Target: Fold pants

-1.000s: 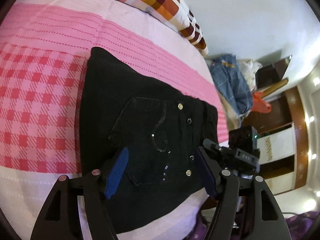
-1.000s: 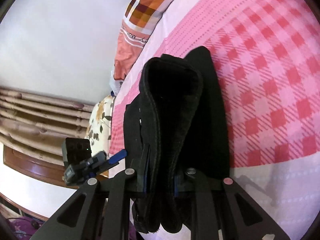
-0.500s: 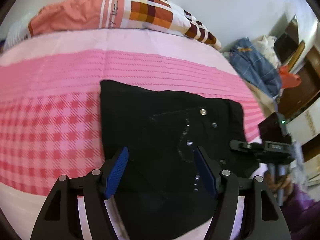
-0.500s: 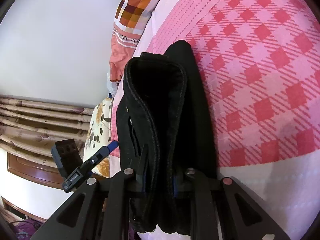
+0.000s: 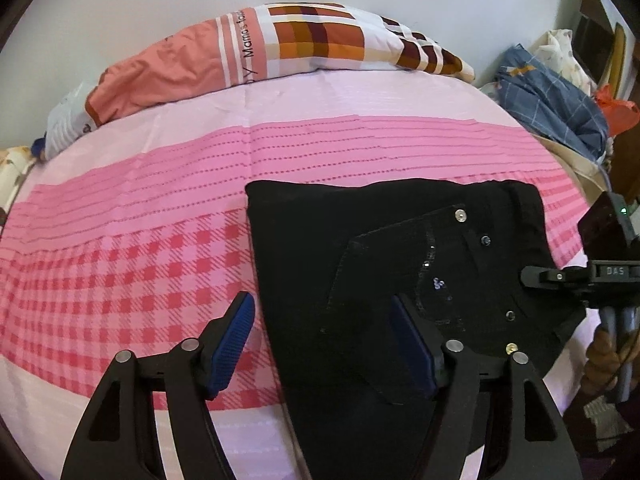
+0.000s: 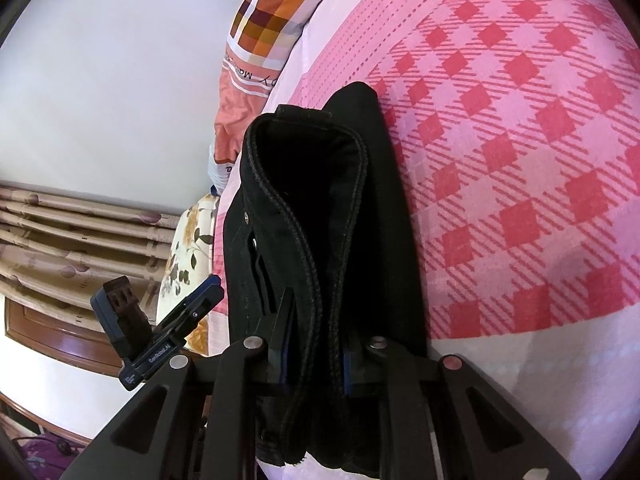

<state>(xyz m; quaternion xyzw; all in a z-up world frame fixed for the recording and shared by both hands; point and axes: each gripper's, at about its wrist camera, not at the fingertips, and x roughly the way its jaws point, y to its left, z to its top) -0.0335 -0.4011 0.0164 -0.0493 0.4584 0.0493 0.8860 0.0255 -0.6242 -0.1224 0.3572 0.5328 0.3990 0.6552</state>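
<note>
The left hand-held gripper (image 5: 322,344), jaws opening and empty, hovers over the near-left edge of the folded black pants (image 5: 400,264) lying crosswise on the pink checked bed (image 5: 120,272), while the right hand-held gripper (image 6: 316,364) clamps their waistband end.

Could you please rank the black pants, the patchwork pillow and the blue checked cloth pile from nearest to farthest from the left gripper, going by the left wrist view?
1. Black pants: on the bedspread, partly beneath the left gripper, whose jaws are opening.
2. Patchwork pillow: at the bed's far edge, by the wall.
3. Blue checked cloth pile: off the bed, upper right; close to the pillow's rank.
</note>
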